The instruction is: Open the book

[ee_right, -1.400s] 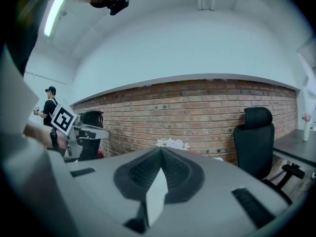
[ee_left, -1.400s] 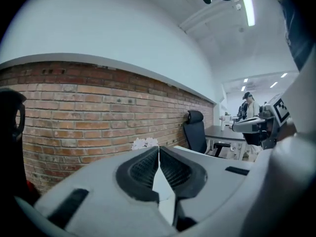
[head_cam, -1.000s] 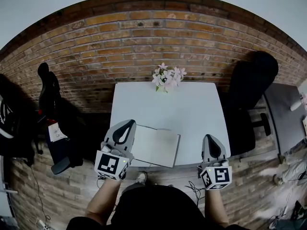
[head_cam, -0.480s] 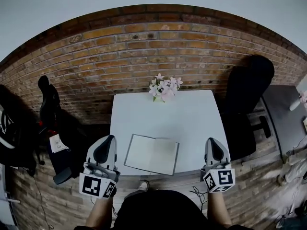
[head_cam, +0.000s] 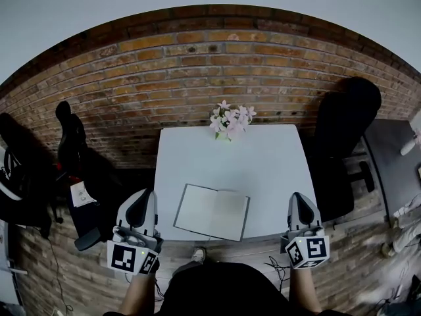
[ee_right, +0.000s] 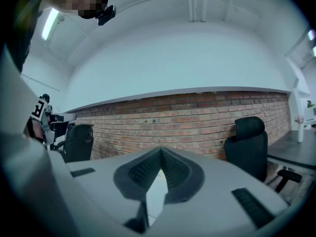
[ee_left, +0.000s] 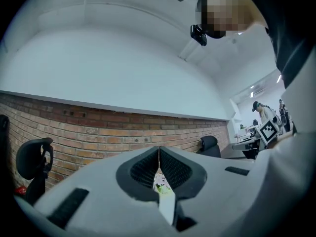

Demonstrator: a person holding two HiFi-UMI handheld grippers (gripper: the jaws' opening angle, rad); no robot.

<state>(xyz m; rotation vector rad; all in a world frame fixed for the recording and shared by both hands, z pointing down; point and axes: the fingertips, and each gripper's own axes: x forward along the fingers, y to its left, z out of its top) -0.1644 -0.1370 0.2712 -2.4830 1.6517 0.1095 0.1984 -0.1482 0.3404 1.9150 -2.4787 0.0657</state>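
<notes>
Between the left claw and right claw, both closed empty, lies the open book.

You pulled your left gripper away from the book, out left past the table edge, and the blurry page settled flat.

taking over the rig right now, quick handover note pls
Left gripper: shut, empty, held beside the white table's near left corner.
Right gripper: shut, empty, by the near right corner.
Book: lies open and flat near the table's front edge. Flowers stand at the far edge.
Done: the book is open.
Left: nothing that shows.
</notes>
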